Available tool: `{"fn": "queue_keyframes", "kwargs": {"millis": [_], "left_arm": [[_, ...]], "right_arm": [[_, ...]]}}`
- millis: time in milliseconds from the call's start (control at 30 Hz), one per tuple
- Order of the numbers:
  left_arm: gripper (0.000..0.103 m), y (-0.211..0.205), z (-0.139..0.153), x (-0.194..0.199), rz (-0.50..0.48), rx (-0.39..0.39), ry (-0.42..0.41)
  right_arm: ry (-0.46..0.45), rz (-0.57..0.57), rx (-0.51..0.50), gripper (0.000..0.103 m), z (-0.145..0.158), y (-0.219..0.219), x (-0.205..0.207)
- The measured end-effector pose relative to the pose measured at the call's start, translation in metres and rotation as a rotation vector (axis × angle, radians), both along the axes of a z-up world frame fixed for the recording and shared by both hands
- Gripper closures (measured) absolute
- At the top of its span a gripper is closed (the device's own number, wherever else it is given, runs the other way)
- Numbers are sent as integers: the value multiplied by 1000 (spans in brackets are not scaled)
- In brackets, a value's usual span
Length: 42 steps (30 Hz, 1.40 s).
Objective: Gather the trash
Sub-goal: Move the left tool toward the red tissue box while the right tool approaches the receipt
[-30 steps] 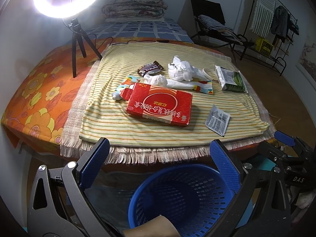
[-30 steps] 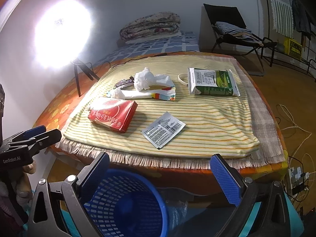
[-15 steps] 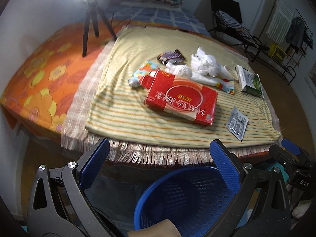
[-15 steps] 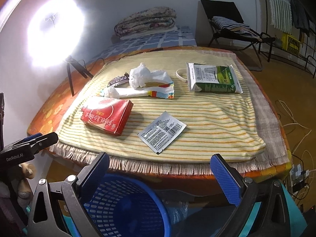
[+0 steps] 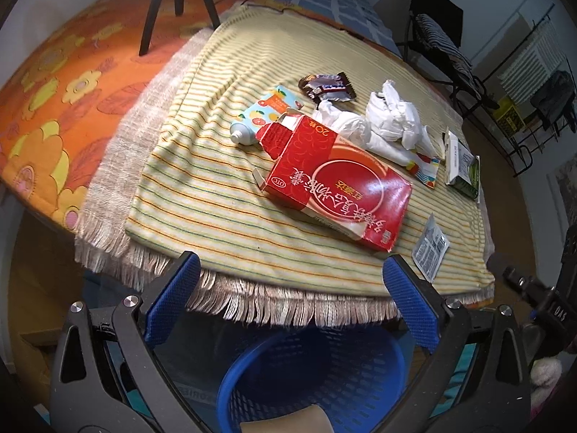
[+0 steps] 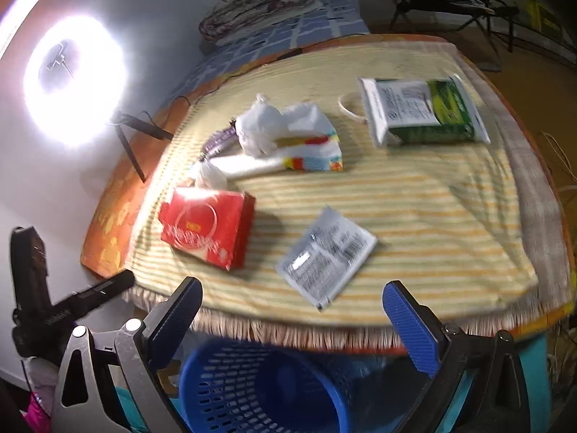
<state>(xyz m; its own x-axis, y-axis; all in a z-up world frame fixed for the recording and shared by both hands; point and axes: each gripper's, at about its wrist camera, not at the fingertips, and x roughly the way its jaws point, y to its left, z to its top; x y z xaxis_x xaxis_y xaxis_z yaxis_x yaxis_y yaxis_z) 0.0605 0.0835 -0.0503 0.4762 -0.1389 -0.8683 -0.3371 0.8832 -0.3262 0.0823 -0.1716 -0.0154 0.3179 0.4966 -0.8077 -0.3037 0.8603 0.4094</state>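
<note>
Approach step: left tongs (image 5: 290, 299) and right tongs (image 6: 292, 314) agape, empty; next, grip red box (image 5: 339, 184), drop in basket (image 5: 313, 379).

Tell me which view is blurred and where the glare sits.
Right wrist view: motion blur smears the silver sachet and the red box, and the ring light blows out to white at upper left. Left wrist view: sharp, with only a soft sheen on the red box; strong fisheye curvature at the edges.
</note>
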Motion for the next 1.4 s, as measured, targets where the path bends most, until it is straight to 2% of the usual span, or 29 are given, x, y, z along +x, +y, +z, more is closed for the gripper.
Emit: {"fn": "queue_keyframes", "kwargs": {"millis": [100, 300, 400, 467, 567, 700, 867, 967, 1000, 1033, 1100, 1200, 1333, 1400], "left_arm": [[0, 1, -1, 6, 10, -17, 10], [0, -3, -1, 24, 40, -41, 10], [0, -5, -2, 34, 59, -63, 17], [0, -7, -3, 42, 71, -74, 20], [0, -11, -7, 53, 76, -90, 33], [0, -15, 0, 63, 96, -54, 18], [0, -8, 15, 94, 42, 42, -9], [0, 8, 13, 119, -7, 20, 10], [3, 11, 11, 126, -23, 20, 18], [11, 14, 9, 134, -36, 28, 27], [22, 17, 6, 143, -57, 22, 43], [23, 19, -4, 157, -108, -40, 63], [31, 17, -19, 163, -169, -40, 120], [31, 19, -22, 158, -175, -66, 131]], "right_arm": [[-33, 14, -24, 2, 7, 3, 17], [-51, -12, 1, 3, 16, 0, 55], [-56, -31, -2, 3, 13, -5, 62], [-31, -38, -10, 3, 5, -8, 62], [60, -37, -14, 5, -17, -8, 60], [109, -36, -11, 6, -30, -6, 56], [100, -72, 25, 6, -28, -12, 57], [95, -89, 40, 6, -25, -15, 58], [94, -93, 41, 6, -25, -16, 58], [93, -96, 41, 6, -24, -17, 58], [94, -103, 43, 6, -24, -19, 59], [96, -109, 50, 6, -24, -19, 61], [94, -102, 44, 6, -24, -15, 62], [89, -96, 36, 6, -24, -13, 62]]}}
